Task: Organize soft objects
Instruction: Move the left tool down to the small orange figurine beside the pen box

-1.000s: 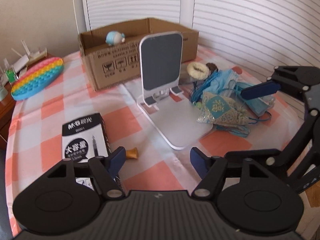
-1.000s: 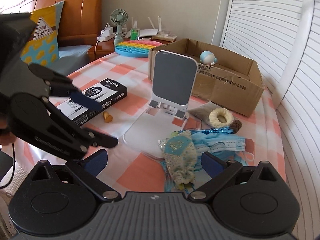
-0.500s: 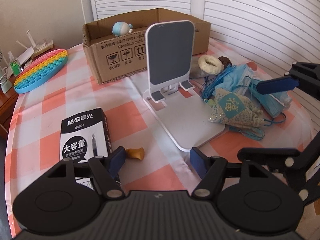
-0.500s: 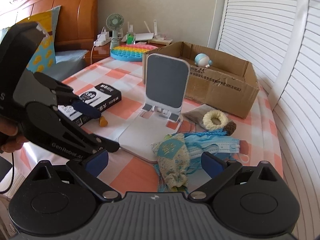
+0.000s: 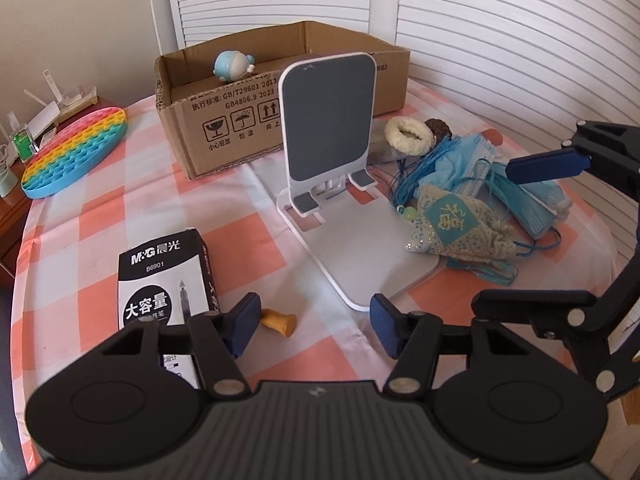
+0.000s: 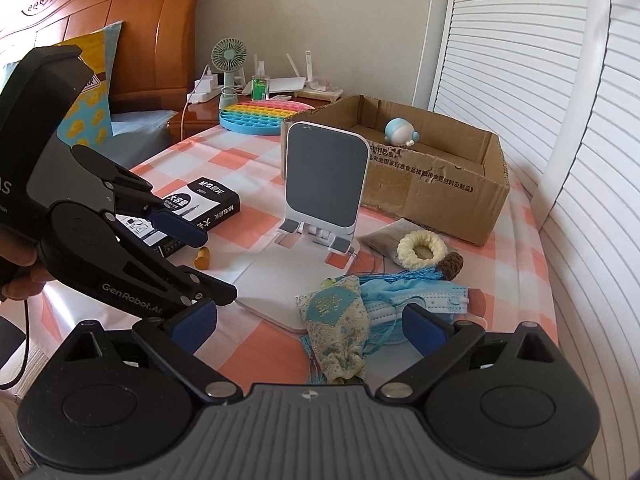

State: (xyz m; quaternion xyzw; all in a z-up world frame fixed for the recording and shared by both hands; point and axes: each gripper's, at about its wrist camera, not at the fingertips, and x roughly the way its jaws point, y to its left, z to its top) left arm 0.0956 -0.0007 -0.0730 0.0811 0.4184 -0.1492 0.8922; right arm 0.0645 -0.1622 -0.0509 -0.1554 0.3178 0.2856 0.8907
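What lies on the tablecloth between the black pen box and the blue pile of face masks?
Between the pen box and the face masks lie a small tan stopper-like piece, the white phone stand and an embroidered pouch, clearest in the left wrist view.

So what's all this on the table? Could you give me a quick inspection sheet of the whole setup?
Surface: checked tablecloth.
Job's things: face masks, patterned pouch, fluffy ring piled together; cardboard box holds a small blue toy.
Clutter: phone stand, pen box, rainbow pad.
Grippers: left gripper just been closing, nothing between; right gripper open, empty.
Cables: white charger lead by the bed.
Surroundings: shutters, headboard, fan.
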